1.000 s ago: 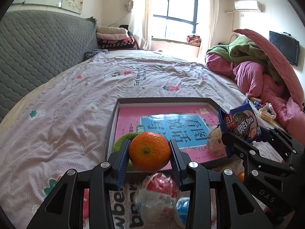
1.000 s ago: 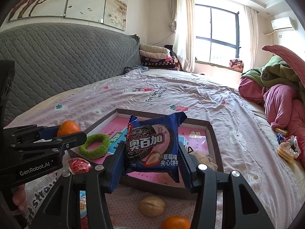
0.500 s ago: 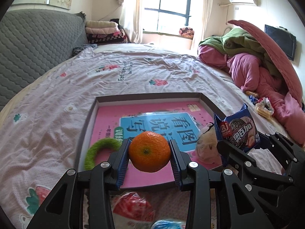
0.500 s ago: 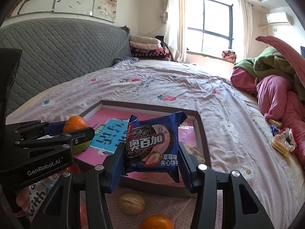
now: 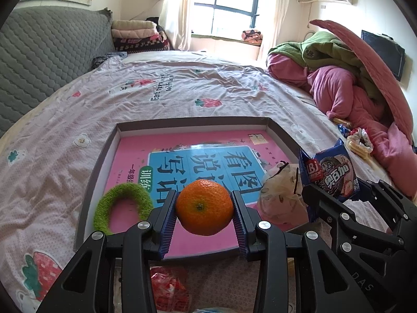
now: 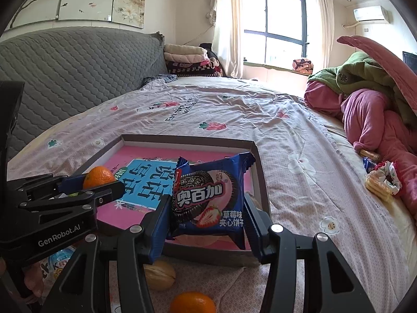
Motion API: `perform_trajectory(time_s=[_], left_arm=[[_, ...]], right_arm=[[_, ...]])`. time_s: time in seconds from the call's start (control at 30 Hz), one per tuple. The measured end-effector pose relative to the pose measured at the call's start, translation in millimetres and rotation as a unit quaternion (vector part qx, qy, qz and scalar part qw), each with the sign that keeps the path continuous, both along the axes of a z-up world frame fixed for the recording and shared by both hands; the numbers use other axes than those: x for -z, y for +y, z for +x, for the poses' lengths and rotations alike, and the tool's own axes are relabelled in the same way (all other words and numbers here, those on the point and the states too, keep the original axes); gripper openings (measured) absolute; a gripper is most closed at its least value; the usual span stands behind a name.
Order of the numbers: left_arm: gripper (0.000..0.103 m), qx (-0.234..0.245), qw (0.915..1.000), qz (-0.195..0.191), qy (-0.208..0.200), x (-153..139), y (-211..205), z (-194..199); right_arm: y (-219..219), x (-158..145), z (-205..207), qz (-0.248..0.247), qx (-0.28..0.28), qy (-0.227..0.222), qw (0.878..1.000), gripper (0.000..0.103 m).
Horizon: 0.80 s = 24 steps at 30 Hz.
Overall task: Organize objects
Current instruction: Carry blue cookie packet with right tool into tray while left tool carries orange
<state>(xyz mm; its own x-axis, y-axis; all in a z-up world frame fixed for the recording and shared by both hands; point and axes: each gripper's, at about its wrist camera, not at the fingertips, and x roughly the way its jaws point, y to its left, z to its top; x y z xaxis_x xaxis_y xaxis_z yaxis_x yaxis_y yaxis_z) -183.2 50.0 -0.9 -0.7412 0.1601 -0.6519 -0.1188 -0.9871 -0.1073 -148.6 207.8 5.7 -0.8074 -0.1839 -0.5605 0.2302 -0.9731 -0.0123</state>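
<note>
My left gripper (image 5: 204, 214) is shut on an orange mandarin (image 5: 204, 207) and holds it above the near part of a shallow grey tray (image 5: 192, 122) with a pink book (image 5: 182, 143) inside. My right gripper (image 6: 207, 208) is shut on a blue cookie packet (image 6: 211, 195) and holds it over the tray's (image 6: 182, 140) near right corner. The packet (image 5: 331, 172) and right gripper also show at the right of the left wrist view. The mandarin (image 6: 99, 177) shows at the left of the right wrist view.
A green fuzzy ring (image 5: 122, 208) and a clear wrapped item (image 5: 281, 195) lie in the tray. A red wrapped snack (image 5: 169, 284), a walnut-like item (image 6: 159, 275) and a second mandarin (image 6: 192, 302) lie on the bedsheet before the tray. Piled quilts (image 5: 351, 83) sit at right.
Both grippers have moved forward over the tray with their objects still held. The loose items on the sheet have slid toward the bottom of both views.
</note>
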Motion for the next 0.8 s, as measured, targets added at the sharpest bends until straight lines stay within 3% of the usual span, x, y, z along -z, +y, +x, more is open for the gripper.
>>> perform_trajectory(time_s=[0.8], left_arm=[[0.041, 0.015, 0.9985, -0.018, -0.050, 16.7, 15.7, -15.0]], right_arm=[[6.3, 14.5, -10.9, -0.020, -0.005, -0.043, 0.999, 0.052]])
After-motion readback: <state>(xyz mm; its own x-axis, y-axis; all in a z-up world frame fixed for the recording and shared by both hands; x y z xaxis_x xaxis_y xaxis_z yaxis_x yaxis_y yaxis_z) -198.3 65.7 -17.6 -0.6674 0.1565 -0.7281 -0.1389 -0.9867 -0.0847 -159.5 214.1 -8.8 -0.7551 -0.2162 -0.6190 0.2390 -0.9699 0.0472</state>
